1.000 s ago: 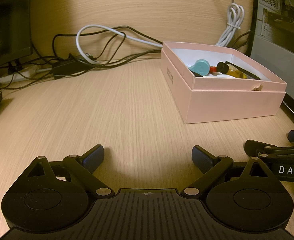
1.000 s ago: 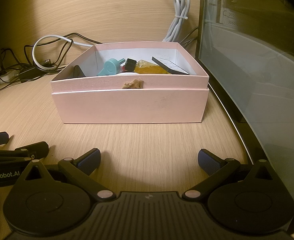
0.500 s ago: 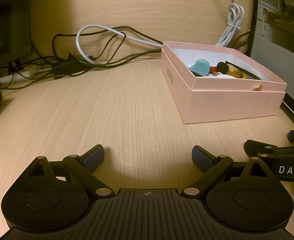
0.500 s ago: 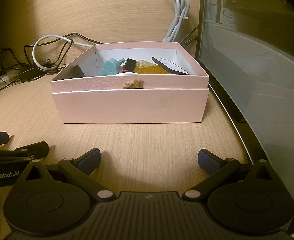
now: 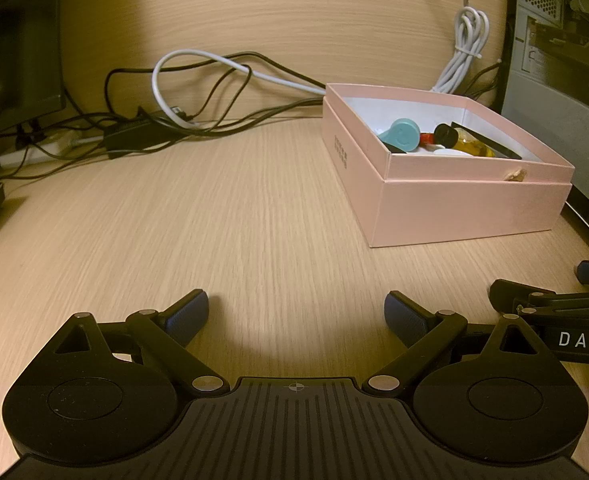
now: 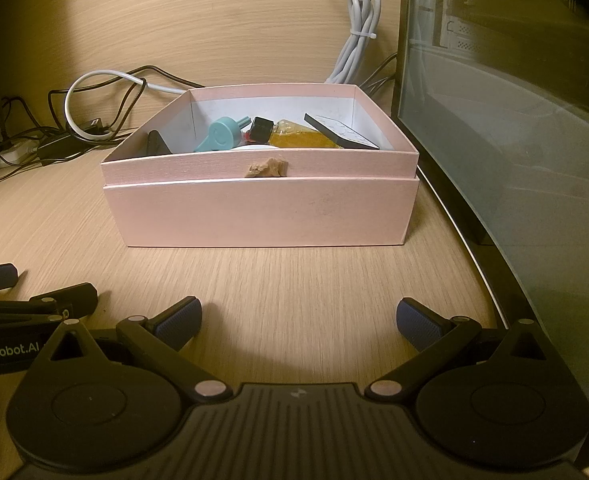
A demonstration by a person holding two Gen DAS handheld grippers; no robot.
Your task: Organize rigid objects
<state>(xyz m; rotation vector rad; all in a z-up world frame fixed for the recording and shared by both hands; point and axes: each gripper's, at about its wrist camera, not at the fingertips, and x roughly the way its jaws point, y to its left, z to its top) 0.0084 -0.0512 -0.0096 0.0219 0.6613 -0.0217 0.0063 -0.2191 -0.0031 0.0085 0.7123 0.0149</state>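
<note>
No change since last second: my left gripper (image 5: 296, 312) and right gripper (image 6: 298, 320) stay spread, empty, low in frame. Pink box (image 6: 260, 216) mid-frame already filled; task looks finished.

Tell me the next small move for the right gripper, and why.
Probably none beyond lifting the open right gripper away: the teal plastic whistle and other items lie inside the pink cardboard box, and no loose object shows on the wooden desk.
</note>
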